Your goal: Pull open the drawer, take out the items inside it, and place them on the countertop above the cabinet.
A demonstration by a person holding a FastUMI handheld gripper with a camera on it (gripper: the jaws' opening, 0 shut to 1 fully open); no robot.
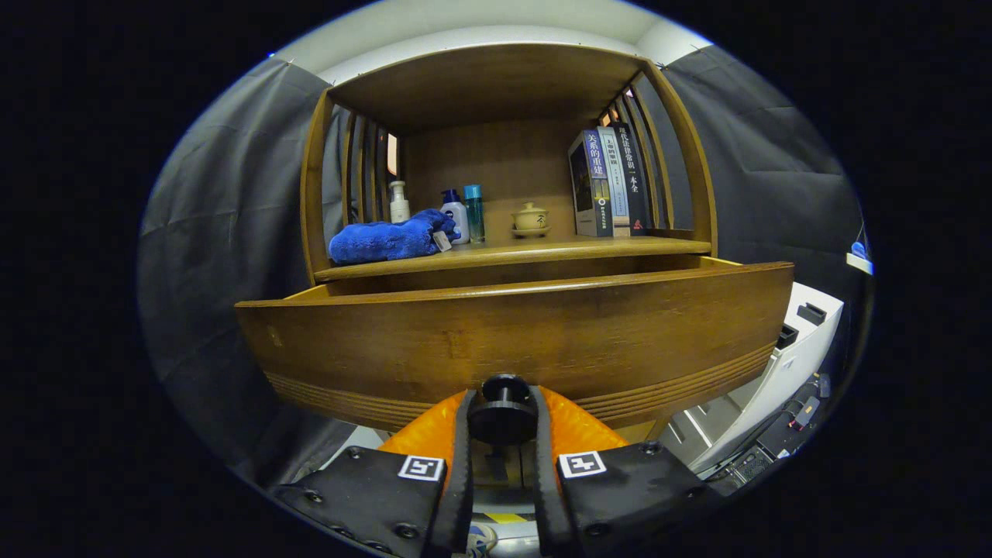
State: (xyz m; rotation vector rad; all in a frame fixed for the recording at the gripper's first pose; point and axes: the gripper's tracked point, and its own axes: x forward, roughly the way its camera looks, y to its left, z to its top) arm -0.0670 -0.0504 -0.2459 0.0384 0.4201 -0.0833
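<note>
A wooden cabinet's drawer (511, 341) stands pulled out toward me, its curved front filling the space just beyond my fingers. Its round dark knob (503, 415) sits between the two fingers, and my gripper (503, 418) is shut on it. The inside of the drawer is hidden behind its front panel. Above it runs the countertop (542, 249), which carries a folded blue towel (387, 239), a white pump bottle (399, 203), a white bottle with a dark cap (455, 215), a teal bottle (473, 211), a small lidded ceramic cup (531, 218) and three upright books (608, 184).
Slatted wooden sides and a wooden roof close in the shelf space over the countertop. A white unit (783, 364) stands to the right of the cabinet, below the drawer's level. Black cloth hangs on both sides.
</note>
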